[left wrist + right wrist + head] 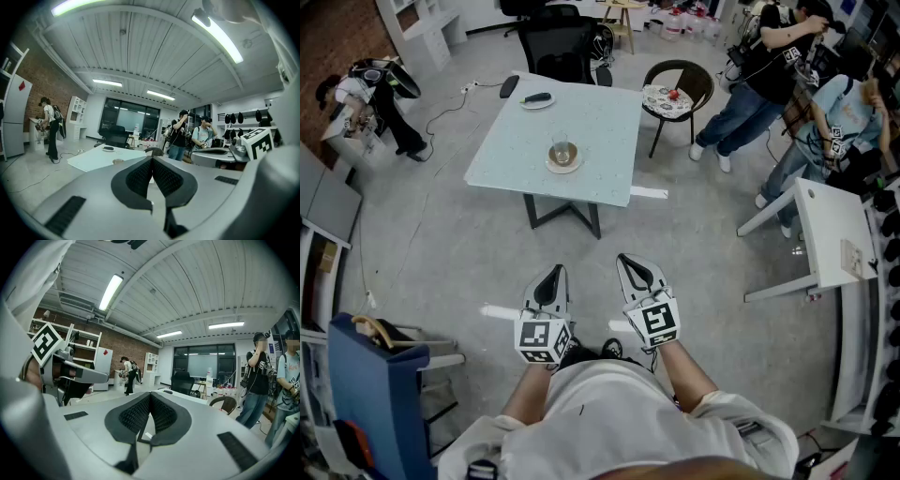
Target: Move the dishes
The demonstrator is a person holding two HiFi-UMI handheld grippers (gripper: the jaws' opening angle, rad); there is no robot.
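A pale square table (600, 141) stands some way ahead of me. On it a glass cup sits on a small saucer (563, 156), and a plate with a dark object (537, 99) lies near the far edge. My left gripper (551, 275) and right gripper (636, 265) hang side by side over the floor, well short of the table, both shut and empty. The left gripper view shows the table (101, 157) beyond the closed jaws, with the far plate (108, 149) on it. In the right gripper view the jaws meet at the tips (150, 395).
A round wicker chair (678, 92) stands at the table's right corner and a black office chair (557, 47) behind it. A white desk (832, 234) is at right, a blue chair (373, 389) at near left. Two people (787, 75) stand at far right, another (370, 94) at far left.
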